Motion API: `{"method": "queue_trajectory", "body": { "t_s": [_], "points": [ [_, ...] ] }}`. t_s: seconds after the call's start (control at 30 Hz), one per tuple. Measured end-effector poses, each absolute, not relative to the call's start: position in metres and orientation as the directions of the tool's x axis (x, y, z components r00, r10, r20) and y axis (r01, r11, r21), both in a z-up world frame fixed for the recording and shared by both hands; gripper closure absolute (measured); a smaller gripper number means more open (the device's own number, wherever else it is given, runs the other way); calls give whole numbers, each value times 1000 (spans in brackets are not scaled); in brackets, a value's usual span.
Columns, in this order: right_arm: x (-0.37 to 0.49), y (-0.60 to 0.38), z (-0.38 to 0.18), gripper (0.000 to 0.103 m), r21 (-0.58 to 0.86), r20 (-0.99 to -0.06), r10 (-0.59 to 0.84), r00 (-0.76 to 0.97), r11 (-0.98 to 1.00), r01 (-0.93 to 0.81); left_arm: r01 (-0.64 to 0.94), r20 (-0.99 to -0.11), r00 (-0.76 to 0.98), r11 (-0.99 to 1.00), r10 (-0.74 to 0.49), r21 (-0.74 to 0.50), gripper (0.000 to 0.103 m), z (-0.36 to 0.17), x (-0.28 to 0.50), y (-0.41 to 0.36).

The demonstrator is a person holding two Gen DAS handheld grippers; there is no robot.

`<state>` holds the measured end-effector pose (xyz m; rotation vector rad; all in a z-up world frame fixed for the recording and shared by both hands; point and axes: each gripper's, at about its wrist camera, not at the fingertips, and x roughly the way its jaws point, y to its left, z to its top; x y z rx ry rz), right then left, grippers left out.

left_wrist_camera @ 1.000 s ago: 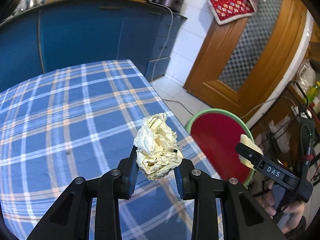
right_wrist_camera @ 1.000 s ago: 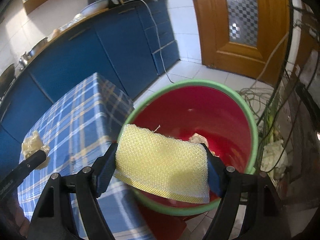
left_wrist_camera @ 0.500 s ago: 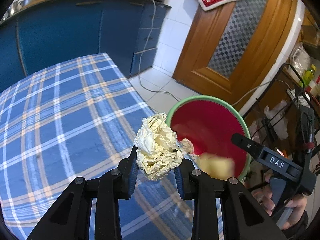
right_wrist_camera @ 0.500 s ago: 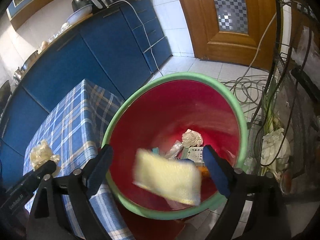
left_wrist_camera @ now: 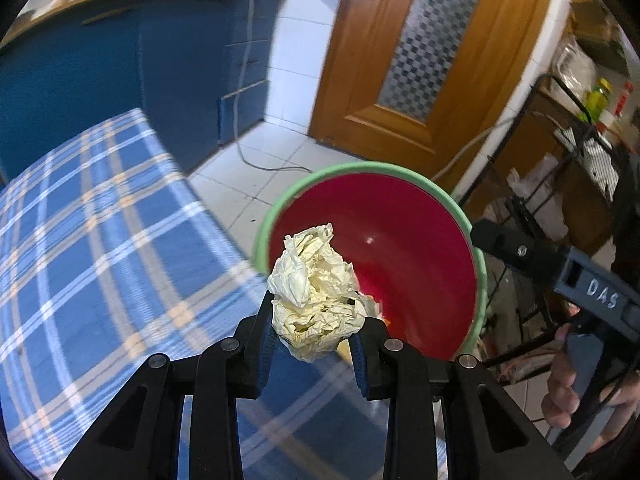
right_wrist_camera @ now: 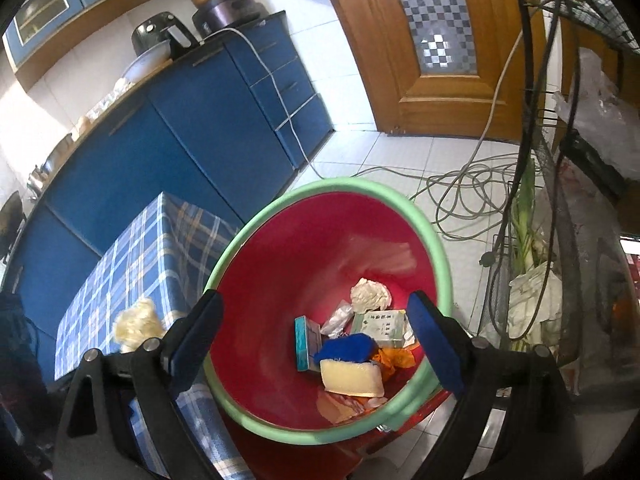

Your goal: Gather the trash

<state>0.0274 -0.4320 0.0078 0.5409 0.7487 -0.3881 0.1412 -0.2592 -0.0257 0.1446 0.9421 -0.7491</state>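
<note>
Crumpled pale-yellow paper ball [left_wrist_camera: 316, 292] pinched between left gripper [left_wrist_camera: 314, 344] pads, at table edge by green-rimmed red plastic bin [left_wrist_camera: 478, 276]; blue plaid tablecloth [left_wrist_camera: 80, 240] below; right gripper body [left_wrist_camera: 560, 272] at right.

Right wrist view: right gripper [right_wrist_camera: 314, 340] jaws spread wide, holding nothing, above bin [right_wrist_camera: 436, 248]. Yellow sponge block [right_wrist_camera: 352, 378], blue cloth, small boxes, white paper wad lie at bin bottom. Paper ball [right_wrist_camera: 134, 324] visible at left over tablecloth [right_wrist_camera: 132, 260].

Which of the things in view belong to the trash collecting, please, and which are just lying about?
Part of the job:
crumpled paper in the left tool
red bin
sponge in the bin
open right tool

Just lying about:
checked tablecloth
blue cabinets
wooden door
floor cables
</note>
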Motion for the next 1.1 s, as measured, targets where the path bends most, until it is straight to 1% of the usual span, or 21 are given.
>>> {"method": "queue_trajectory", "body": {
  "t_s": [0.1,0.13,0.2,0.27,0.7,1.1],
  "points": [
    [24,-436,10,11,326,-722,-148,676,789,520,658,-779,348,727,-522,-194,66,-30,141,-270],
    [23,-438,10,11,327,-721,-150,677,787,522,661,-779,346,725,-523,-193,63,-30,141,-271],
    [22,-440,11,11,329,-720,-151,678,785,524,662,-782,343,724,-520,-191,51,-32,141,-275],
    [22,-440,11,11,329,-720,-151,677,785,525,661,-782,341,725,-521,-195,45,-33,141,-274],
    [14,-433,18,11,334,-710,-143,689,793,509,650,-765,376,737,-524,-185,44,-22,132,-259],
    [6,-399,32,11,325,-687,-121,717,831,452,530,-744,482,830,-463,-172,44,-1,122,-206]
  ]
}}
